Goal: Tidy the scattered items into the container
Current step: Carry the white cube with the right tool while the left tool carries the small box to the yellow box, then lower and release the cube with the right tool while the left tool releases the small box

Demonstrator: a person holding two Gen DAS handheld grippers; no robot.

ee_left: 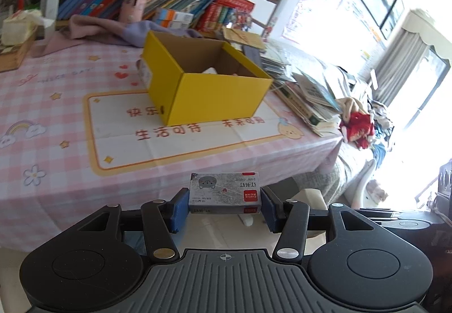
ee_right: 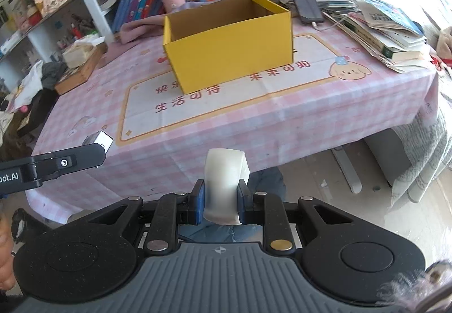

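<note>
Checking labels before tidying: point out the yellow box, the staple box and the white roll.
yellow box [ee_right: 231, 59], right wrist view, front wall.
staple box [ee_left: 224, 191], left wrist view, top face.
white roll [ee_right: 223, 180], right wrist view, outer band.

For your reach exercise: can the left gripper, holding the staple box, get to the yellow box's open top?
Probably yes: the left gripper grips the staple box, and bare tablecloth lies before the open-topped yellow box.

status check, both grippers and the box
Left gripper shut on staples box. Right gripper shut on white tape roll. Yellow box open, path unobstructed.
</note>
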